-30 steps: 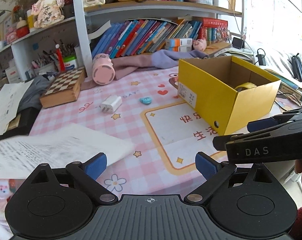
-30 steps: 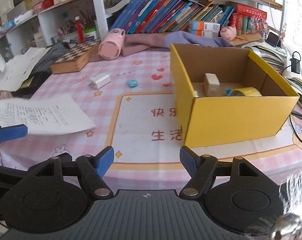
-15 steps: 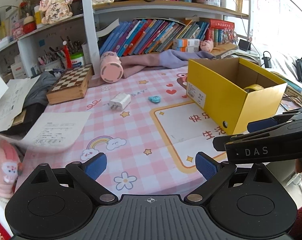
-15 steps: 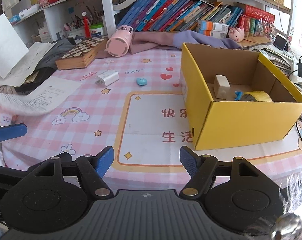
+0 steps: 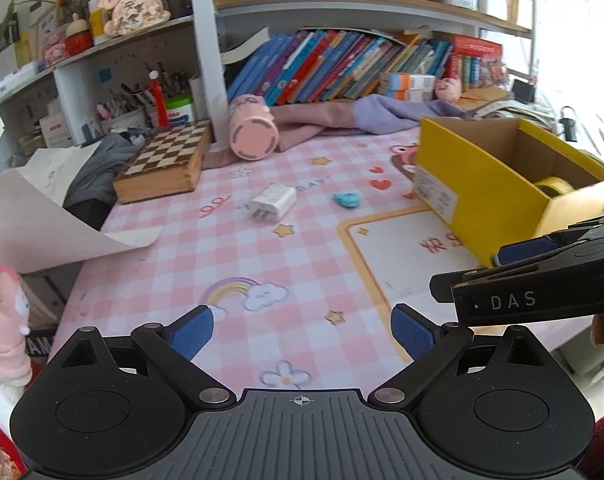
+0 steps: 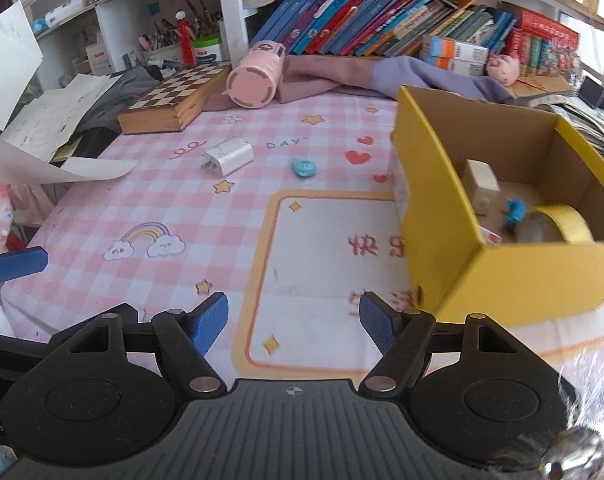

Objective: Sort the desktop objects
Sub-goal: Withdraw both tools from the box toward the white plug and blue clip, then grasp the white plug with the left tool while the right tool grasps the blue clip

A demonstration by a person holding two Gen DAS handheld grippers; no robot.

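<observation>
On worktop [image 6: 322, 240], both hand-held grippers [image 5: 300, 326] [image 6: 294, 318] wide, empty; charger [image 6: 228, 156] w/ slick sides could squirt out when pinched.

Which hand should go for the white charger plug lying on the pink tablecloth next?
Probably left. The left gripper is open and empty, and the white charger plug lies almost straight ahead of it. The right gripper, also open and empty, sits nearer the yellow box, with the plug off to its left.
</observation>
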